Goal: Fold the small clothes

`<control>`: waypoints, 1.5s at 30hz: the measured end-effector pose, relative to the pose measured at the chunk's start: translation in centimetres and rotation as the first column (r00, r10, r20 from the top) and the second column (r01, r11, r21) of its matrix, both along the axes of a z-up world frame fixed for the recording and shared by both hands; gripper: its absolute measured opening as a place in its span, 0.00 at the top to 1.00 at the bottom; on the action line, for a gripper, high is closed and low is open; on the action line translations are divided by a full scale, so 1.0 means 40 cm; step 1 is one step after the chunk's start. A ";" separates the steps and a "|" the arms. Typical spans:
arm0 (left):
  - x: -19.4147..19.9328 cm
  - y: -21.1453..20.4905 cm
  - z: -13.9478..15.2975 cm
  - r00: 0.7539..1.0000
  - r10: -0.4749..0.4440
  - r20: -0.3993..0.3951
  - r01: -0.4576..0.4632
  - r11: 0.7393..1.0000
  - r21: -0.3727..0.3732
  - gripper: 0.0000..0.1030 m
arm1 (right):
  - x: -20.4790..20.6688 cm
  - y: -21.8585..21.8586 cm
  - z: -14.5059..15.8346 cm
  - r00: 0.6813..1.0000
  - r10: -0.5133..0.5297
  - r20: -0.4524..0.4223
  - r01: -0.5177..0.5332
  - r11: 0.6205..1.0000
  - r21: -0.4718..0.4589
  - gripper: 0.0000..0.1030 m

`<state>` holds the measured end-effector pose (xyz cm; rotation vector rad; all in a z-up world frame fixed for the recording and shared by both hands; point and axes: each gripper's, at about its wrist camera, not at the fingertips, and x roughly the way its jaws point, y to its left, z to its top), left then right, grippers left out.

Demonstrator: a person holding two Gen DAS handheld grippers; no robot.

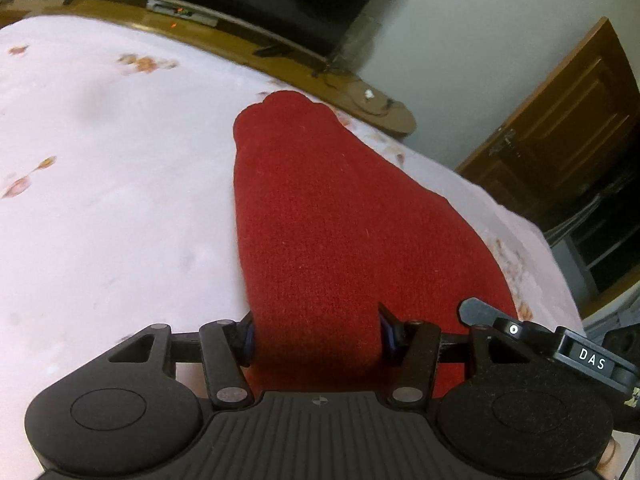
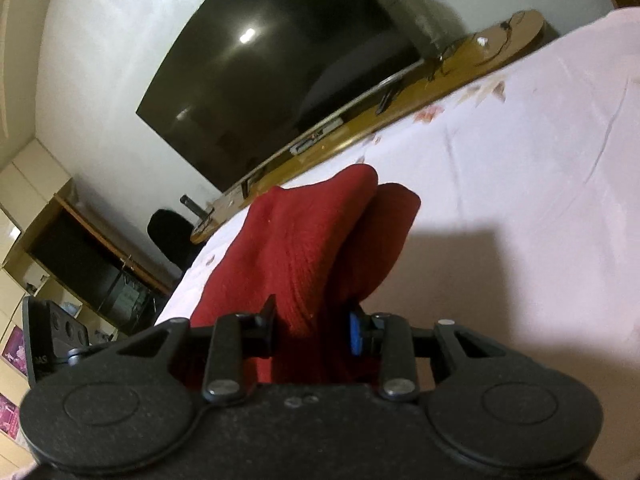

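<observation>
A red knitted garment [image 1: 320,220] lies lengthwise on the white floral bedsheet [image 1: 100,200], running away from me. My left gripper [image 1: 318,338] has its jaws apart on either side of the near end of the garment, which fills the gap between them. In the right wrist view the same red garment [image 2: 304,248] is lifted and bunched into two folds. My right gripper [image 2: 312,330] has its jaws partly closed with the red cloth between them. The other gripper's body [image 1: 576,354] shows at the right edge of the left wrist view.
A wooden bed frame edge [image 1: 248,46] runs along the far side with a dark TV screen [image 2: 272,76] behind it. A wooden door [image 1: 560,120] stands at the right. A black chair [image 2: 172,236] and shelves [image 2: 60,248] sit at the left of the right wrist view.
</observation>
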<state>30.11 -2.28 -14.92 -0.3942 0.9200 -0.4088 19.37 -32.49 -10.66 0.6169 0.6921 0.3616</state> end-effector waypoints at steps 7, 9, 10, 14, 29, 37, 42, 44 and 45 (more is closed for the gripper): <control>-0.036 0.132 -0.069 0.999 0.001 -0.036 0.000 1.000 0.029 0.47 | -0.036 0.148 -0.047 0.999 -0.010 -0.051 0.008 0.999 -0.032 0.69; -0.034 0.140 -0.097 0.999 -0.004 -0.042 0.006 0.999 0.040 0.47 | -0.039 0.178 -0.064 0.998 -0.017 -0.060 0.014 0.999 -0.053 0.69; -0.036 0.143 -0.113 0.999 -0.006 -0.050 0.009 0.999 0.047 0.47 | -0.039 0.187 -0.075 0.997 -0.019 -0.069 0.015 0.998 -0.059 0.68; -0.062 0.135 -0.145 1.000 -0.011 -0.006 0.012 0.995 0.104 0.40 | -0.034 0.193 -0.125 0.992 -0.055 -0.116 0.046 0.996 -0.081 0.63; -0.228 0.130 -0.007 0.972 -0.124 0.199 0.073 0.966 0.246 0.37 | -0.183 0.272 0.012 0.999 -0.053 0.005 0.052 0.959 -0.277 0.66; -0.227 0.128 -0.096 0.993 -0.073 0.092 0.049 0.968 0.246 0.37 | -0.197 0.305 -0.111 0.993 -0.055 -0.108 0.006 0.913 -0.409 0.90; -0.239 0.114 -0.086 0.993 -0.064 0.098 0.035 0.960 0.279 0.37 | -0.188 0.293 -0.108 0.991 -0.058 -0.117 0.008 0.920 -0.391 0.85; -0.248 0.116 -0.068 0.992 -0.058 0.111 0.024 0.958 0.287 0.37 | -0.205 0.299 -0.084 0.994 -0.043 -0.102 0.002 0.928 -0.373 0.72; -0.256 0.115 -0.057 0.990 -0.057 0.125 0.017 0.954 0.299 0.37 | -0.216 0.304 -0.072 0.995 -0.041 -0.086 0.006 0.928 -0.372 0.71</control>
